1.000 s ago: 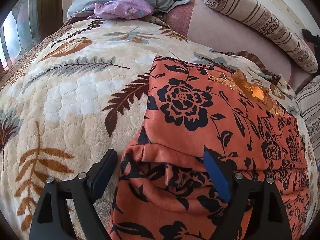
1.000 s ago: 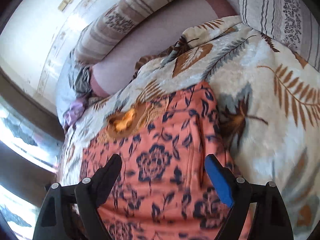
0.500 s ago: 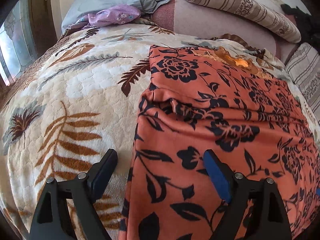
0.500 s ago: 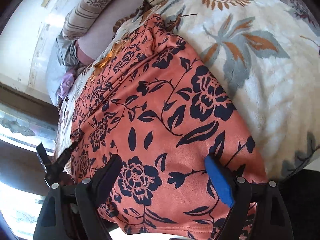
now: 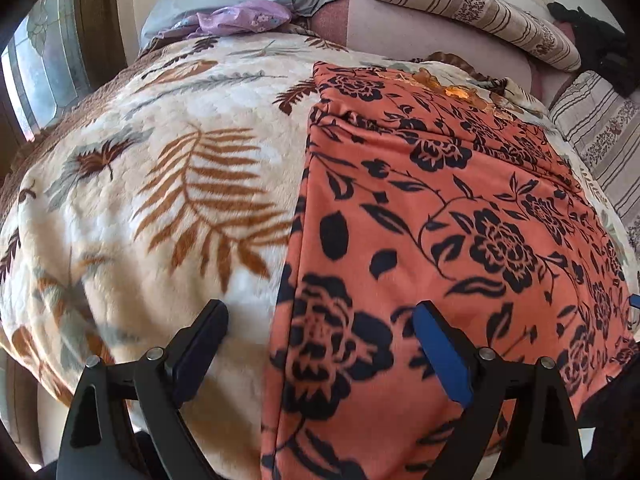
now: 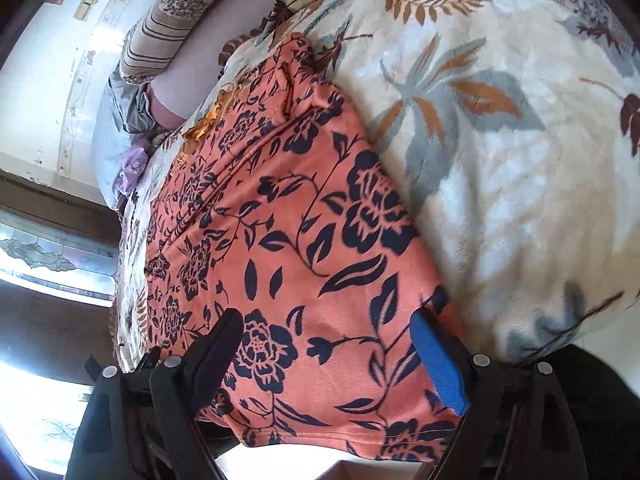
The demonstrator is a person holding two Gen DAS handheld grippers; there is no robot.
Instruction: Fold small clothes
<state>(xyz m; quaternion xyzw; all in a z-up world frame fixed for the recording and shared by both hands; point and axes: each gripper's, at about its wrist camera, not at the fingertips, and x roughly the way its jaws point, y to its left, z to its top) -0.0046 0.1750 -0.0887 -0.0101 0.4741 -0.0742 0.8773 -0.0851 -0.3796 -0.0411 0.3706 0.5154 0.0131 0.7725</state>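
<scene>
The left tool (image 5: 320,336) is spreading its jaws wider, gripping nothing; the orange garment's (image 5: 440,220) left edge runs between its fingers. The right tool (image 6: 328,336) stands wide, empty, over the garment's near right corner. The garment is soft orange fabric printed with dark flowers, lying flat with a folded ridge across it, on a plush leaf-patterned blanket (image 5: 160,200) covering the bed.

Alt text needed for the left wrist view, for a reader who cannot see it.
An orange garment with black flowers lies spread on a cream leaf-print blanket. The left gripper hovers over the garment's left edge, jaws opening, gripping nothing. Striped pillows lie behind.
</scene>
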